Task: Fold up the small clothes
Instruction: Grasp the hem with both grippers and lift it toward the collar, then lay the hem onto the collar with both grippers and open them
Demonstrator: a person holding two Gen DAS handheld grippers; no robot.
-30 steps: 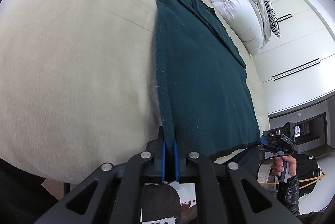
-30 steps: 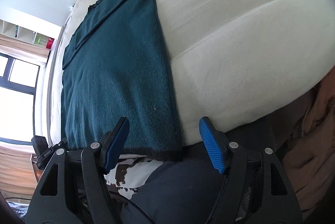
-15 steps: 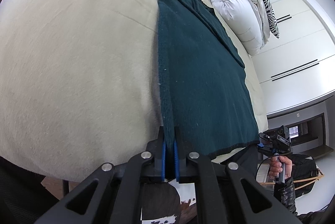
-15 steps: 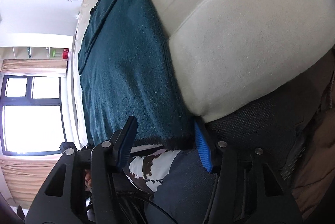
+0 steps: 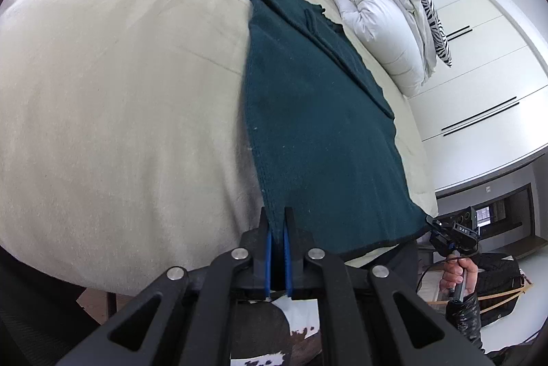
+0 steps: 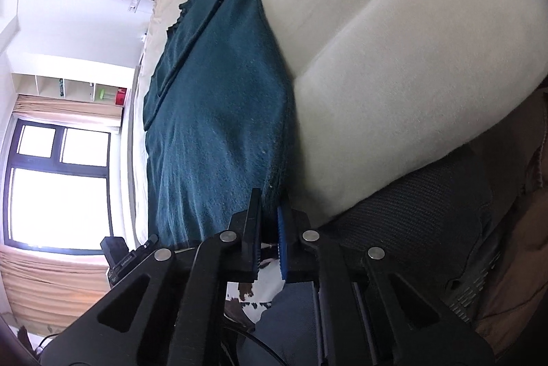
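Note:
A dark teal knit garment lies flat on the cream bed, its hem at the near edge. My left gripper is shut on the hem's left corner. In the right wrist view the same garment runs away from me, and my right gripper is shut on the hem's right corner. The right gripper also shows in the left wrist view, at the far hem corner, with a hand on its handle. The left gripper shows in the right wrist view, at the lower left.
A white duvet and a zebra-striped pillow lie at the head of the bed. White wardrobes stand to the right. A window is on the left. A dark mesh chair and a cowhide rug are below the bed edge.
My right gripper moved in to the garment's hem corner and closed on it; it was wide open a second ago. My left gripper stays shut on its corner.

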